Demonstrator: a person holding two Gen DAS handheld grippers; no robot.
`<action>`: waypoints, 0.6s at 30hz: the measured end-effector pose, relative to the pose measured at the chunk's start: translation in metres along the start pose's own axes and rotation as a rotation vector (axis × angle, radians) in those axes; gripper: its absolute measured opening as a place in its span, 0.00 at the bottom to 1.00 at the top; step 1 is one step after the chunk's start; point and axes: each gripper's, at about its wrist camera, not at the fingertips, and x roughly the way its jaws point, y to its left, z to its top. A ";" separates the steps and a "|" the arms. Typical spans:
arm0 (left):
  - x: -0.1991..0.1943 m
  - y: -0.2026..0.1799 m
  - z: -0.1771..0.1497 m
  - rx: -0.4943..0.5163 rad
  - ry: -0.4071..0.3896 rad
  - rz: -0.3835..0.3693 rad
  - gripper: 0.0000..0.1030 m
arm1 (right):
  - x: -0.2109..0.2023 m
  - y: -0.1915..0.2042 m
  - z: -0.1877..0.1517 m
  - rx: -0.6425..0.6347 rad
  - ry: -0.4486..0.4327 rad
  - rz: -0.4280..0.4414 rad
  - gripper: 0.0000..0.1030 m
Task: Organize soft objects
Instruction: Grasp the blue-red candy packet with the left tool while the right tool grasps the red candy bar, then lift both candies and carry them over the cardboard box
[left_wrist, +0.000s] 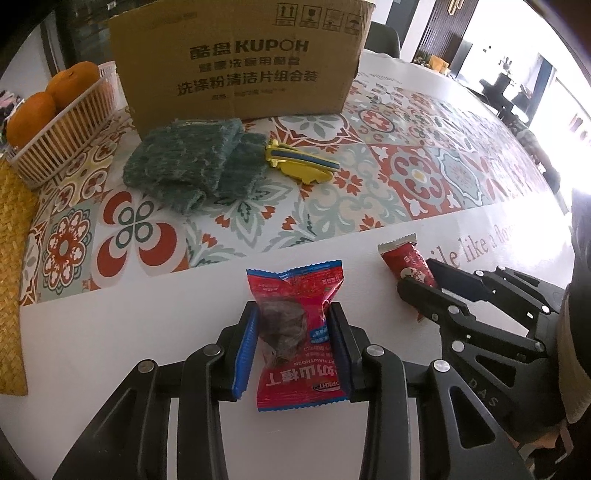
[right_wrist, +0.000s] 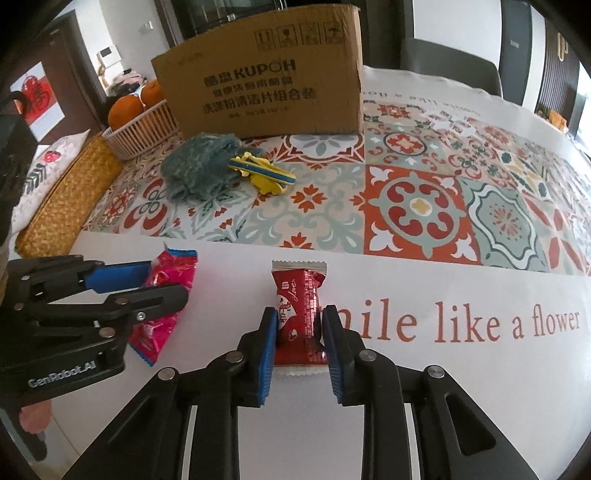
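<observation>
My left gripper (left_wrist: 293, 314) is shut on a red hawthorn snack packet (left_wrist: 295, 332) that lies on the white tablecloth; it also shows in the right wrist view (right_wrist: 162, 291). My right gripper (right_wrist: 299, 319) is shut on a small red candy bar (right_wrist: 299, 310), seen from the left wrist view (left_wrist: 406, 264) too. A teal knitted cloth (left_wrist: 192, 162) lies by a cardboard box (left_wrist: 240, 59), with a yellow and blue clip (left_wrist: 299, 162) beside it.
A basket (left_wrist: 62, 140) with oranges stands at the left of the box. A woven straw mat (left_wrist: 11, 258) lies at the left table edge. The patterned tablecloth (right_wrist: 424, 206) stretches to the right.
</observation>
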 end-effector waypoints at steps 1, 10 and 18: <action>0.000 0.001 0.000 -0.004 0.001 0.000 0.36 | 0.001 0.001 0.001 -0.005 -0.002 -0.007 0.26; -0.002 0.004 0.000 -0.013 -0.019 0.001 0.36 | -0.003 0.005 0.004 -0.004 -0.017 -0.019 0.24; -0.023 0.012 0.005 -0.027 -0.075 -0.021 0.36 | -0.025 0.018 0.015 -0.018 -0.077 -0.018 0.24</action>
